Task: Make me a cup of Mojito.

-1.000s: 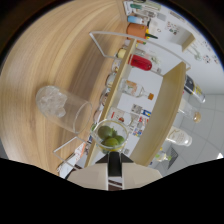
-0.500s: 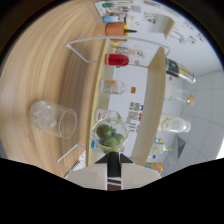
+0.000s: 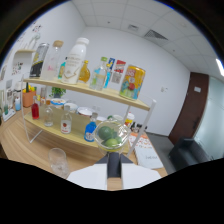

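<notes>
- Gripper (image 3: 113,150) is raised and pointed roughly level at the two-tier shelf (image 3: 90,92), view slightly tilted; the holding hand is not visible.
- Jaws: cannot tell whether they are spread or pinching. Only a dark centre piece and pale gripper body show below the bowl.
- Small clear glass bowl (image 3: 111,134) sits right at the gripper tip, in front of the shelf's right end, up off the surface. Contact points hidden.
- Inside the bowl: green limes (image 3: 106,134), at least two.
- Empty clear glass cup (image 3: 58,161) stands on the wooden surface (image 3: 20,150), in front of the shelf and left of the bowl, well apart from it.
- Shelf top tier: a row of bottles, including a tall white bottle (image 3: 75,60), and a colourful can (image 3: 131,82) at the right end.
- Shelf lower tier: small bottles, a red one (image 3: 35,110) toward the left, and a blue-capped bottle (image 3: 90,130) just left of the bowl.
- Past the shelf's right end: white wall, dark door (image 3: 187,107), a dark seat (image 3: 187,152) below it.
</notes>
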Available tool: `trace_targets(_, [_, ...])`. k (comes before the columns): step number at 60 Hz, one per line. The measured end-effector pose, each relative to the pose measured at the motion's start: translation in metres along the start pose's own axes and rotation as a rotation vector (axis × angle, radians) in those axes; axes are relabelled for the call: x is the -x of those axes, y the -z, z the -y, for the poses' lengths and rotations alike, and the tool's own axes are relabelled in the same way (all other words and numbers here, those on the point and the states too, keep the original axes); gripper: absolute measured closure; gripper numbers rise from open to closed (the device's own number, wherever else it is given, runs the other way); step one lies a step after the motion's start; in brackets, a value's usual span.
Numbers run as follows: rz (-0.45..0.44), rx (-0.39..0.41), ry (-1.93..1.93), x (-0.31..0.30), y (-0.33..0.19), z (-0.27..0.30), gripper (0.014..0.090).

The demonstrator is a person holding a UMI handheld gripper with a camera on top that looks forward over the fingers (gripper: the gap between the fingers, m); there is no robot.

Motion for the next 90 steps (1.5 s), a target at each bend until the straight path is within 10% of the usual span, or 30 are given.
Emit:
trace_targets(26, [0.119, 0.355, -0.260, -0.021, -0.066, -0.202, 0.0884])
trace_targets(54, [0.170, 0.394, -0.259, -0.013, -0.077, -0.235, 0.0858])
trace_targets(66, [0.099, 0.350, -0.246, -0.031, -0.060, -0.214, 0.0267])
trace_targets(90, [0.177, 0.019, -0.285, 0.058, 0.028, -0.050, 0.0191])
